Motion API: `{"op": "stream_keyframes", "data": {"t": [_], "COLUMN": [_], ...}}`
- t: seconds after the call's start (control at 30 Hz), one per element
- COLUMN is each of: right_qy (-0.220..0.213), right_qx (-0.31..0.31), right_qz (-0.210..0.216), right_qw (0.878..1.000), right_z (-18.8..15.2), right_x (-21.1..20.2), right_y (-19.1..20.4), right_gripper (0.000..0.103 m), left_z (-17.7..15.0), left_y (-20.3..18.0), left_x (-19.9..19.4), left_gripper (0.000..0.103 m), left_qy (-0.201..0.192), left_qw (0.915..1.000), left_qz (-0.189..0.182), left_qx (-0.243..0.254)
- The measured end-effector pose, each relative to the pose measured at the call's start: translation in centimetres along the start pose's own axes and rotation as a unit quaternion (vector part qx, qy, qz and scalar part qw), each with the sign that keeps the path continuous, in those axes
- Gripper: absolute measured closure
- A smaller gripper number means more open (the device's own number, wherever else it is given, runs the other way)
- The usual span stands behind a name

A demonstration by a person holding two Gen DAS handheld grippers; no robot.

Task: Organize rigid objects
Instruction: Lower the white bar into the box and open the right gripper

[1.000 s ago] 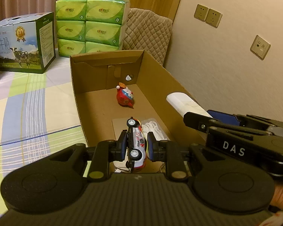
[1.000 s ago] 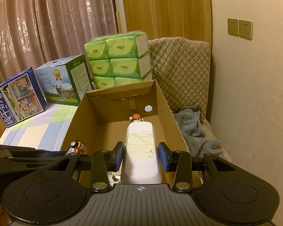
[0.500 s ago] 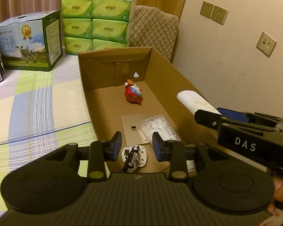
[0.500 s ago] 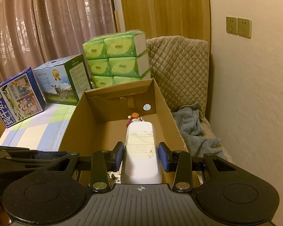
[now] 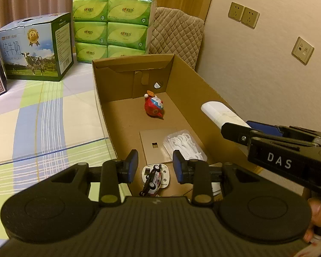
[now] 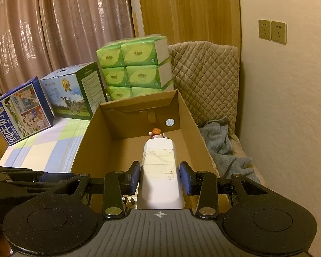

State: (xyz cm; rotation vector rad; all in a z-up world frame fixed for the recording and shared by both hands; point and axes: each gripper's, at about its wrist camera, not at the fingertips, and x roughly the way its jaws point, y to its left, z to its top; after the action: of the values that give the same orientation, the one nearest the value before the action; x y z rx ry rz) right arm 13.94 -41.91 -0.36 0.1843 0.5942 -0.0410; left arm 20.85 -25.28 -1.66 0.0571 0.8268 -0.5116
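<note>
At the far left a blue carton printed with cartoon figures point(image 6: 19, 111) stands on the plaid tablecloth point(image 5: 42, 124), and just beside it a milk box with a cow on its face point(image 5: 35, 49); behind that, a stacked pack of green tissue packets point(image 5: 112, 24) sits against the back of the open cardboard box point(image 5: 194, 90). The left gripper point(image 5: 155, 166) hovers over the near end of that box with its jaws spread wide and nothing between them; below the gap a toy race car point(image 5: 152, 180) lies inside the box, tilted on a white plug-like piece point(image 5: 165, 176). Farther in, flat on the box floor, are a beige switch plate point(image 5: 154, 144) and, touching its right edge, a clear packet of white floss picks point(image 5: 185, 144); near the back wall rests a red and blue Doraemon figure point(image 5: 154, 107). To the right, the right gripper point(image 6: 160, 178) has its blue pads point(image 6: 184, 178) closed against the sides of a white rectangular device point(image 6: 159, 167), held above the box interior and pointing toward the back wall. Beyond the box's right wall lie a grey towel point(image 6: 222, 150) and a quilted cushion point(image 6: 205, 75).
</note>
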Motion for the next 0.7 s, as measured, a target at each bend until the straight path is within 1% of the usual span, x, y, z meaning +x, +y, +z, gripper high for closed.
{"op": "stream_keyframes", "data": {"t": [0.7], "right_qy": [0.007], "right_qx": [0.007], "right_qz": [0.005], "right_qw": [1.0], "right_z": [-0.36], "right_x": [0.43], "right_y": [0.03], "right_gripper": [0.066], "left_z": [0.18], "left_y": [0.05], "left_x": [-0.16], "left_gripper": [0.073], "left_qy": [-0.004], "left_qw": [1.0], "left_qz": [0.003], "left_qx": [0.001]}}
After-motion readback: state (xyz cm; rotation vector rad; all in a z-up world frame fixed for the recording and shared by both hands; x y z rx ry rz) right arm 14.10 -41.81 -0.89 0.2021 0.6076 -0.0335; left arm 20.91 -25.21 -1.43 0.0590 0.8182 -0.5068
